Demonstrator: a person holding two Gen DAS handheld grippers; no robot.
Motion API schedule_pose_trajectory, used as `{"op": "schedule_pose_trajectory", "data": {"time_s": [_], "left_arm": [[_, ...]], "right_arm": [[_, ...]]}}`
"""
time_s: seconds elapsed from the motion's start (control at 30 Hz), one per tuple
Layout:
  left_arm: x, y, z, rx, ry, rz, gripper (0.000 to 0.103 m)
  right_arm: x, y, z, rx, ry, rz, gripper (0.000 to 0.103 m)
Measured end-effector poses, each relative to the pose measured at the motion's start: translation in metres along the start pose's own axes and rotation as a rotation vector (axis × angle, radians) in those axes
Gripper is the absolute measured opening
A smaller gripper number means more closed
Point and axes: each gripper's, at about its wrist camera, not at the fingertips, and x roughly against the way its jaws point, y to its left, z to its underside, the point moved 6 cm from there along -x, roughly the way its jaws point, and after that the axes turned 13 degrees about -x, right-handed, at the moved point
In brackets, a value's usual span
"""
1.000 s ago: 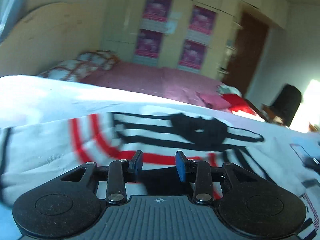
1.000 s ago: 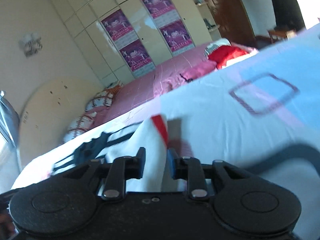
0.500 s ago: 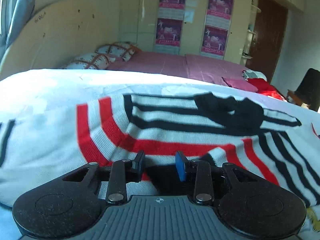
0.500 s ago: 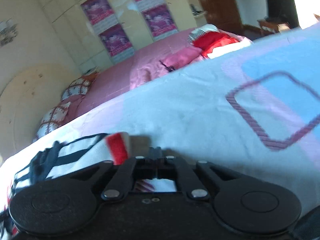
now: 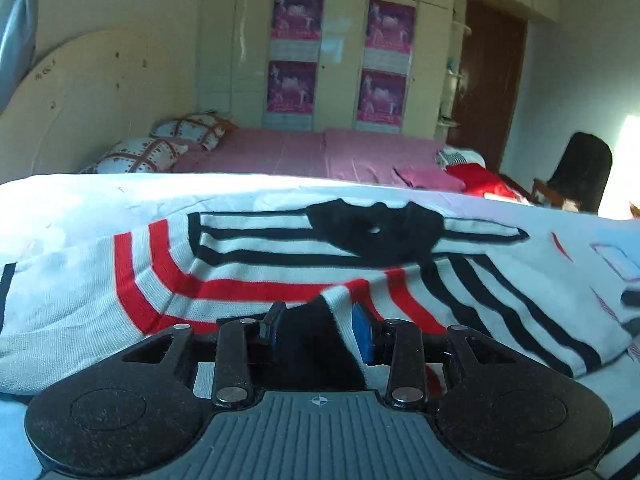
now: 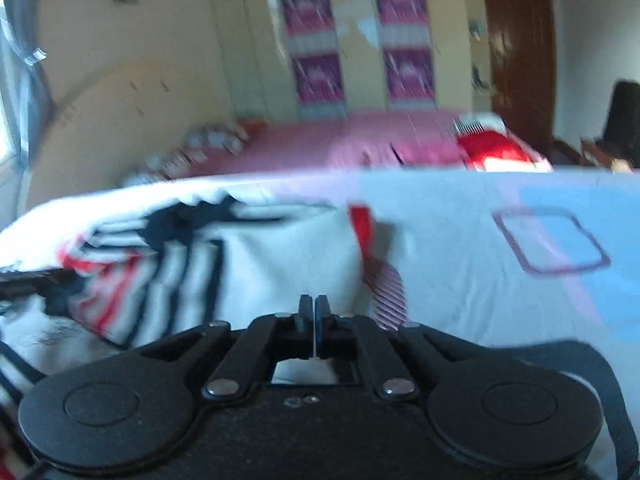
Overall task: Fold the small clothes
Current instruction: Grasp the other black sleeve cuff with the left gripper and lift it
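The right gripper (image 6: 311, 312) had just shut, seemingly pinching the striped sweater (image 5: 280, 272) on the bed, while the left gripper (image 5: 320, 330), part-closed, gripped a fold, readying another fold.

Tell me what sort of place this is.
A bedroom, most likely: a bed with a pink sheet and patterned pillows, a cream wardrobe behind, and a striped sweater spread on bedding.

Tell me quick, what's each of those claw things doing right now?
Left gripper: closed on a bunched fold of the striped sweater.
Right gripper: pinched shut on the sweater's thin white edge.
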Motion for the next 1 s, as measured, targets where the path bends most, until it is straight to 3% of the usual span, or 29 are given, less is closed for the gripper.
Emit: {"op": "schedule_pose_trajectory", "data": {"time_s": [0.03,0.1,0.17,0.2,0.23,0.27,0.37,0.47,0.57,0.67,0.77,0.9,1.0], "left_arm": [[-0.010,-0.001,0.007,-0.003,0.060,0.008,0.038],[-0.016,-0.002,0.015,-0.018,0.040,0.004,0.044],[-0.008,0.001,0.010,-0.002,0.058,0.003,0.048],[0.002,0.005,0.008,0.019,0.037,0.004,0.056],[0.015,0.010,0.008,0.035,-0.008,-0.013,0.083],[0.031,0.018,0.010,0.051,-0.046,-0.043,0.097],[0.069,0.057,0.032,0.145,-0.070,-0.074,0.096],[0.101,0.125,0.073,0.342,-0.056,-0.119,0.095],[0.130,0.205,0.122,0.559,-0.047,-0.201,0.076],[0.149,0.274,0.160,0.729,-0.071,-0.274,0.071],[0.149,0.328,0.186,0.923,-0.107,-0.272,0.071],[0.135,0.375,0.201,1.027,-0.148,-0.246,0.065],[0.117,0.393,0.196,1.027,-0.159,-0.239,0.063]], "right_arm": [[-0.003,0.005,0.006,0.025,0.018,0.004,0.008],[-0.031,0.006,0.033,0.036,0.148,0.041,0.007],[-0.025,0.012,0.032,0.051,0.130,0.070,0.012],[-0.017,0.017,0.027,0.033,0.122,0.066,0.016],[-0.008,0.020,0.022,0.005,0.083,0.034,0.020],[0.003,0.024,0.020,-0.019,0.053,0.009,0.021],[0.023,0.027,0.026,-0.062,0.054,0.013,0.021],[0.035,0.024,0.035,-0.117,0.073,0.031,0.021],[0.043,0.024,0.048,-0.154,0.086,0.054,0.021],[0.043,0.035,0.058,-0.153,0.101,0.079,0.021],[0.046,0.057,0.061,-0.146,0.100,0.083,0.021],[0.050,0.091,0.056,-0.142,0.067,0.088,0.021],[0.052,0.109,0.050,-0.143,0.033,0.092,0.021]]}}
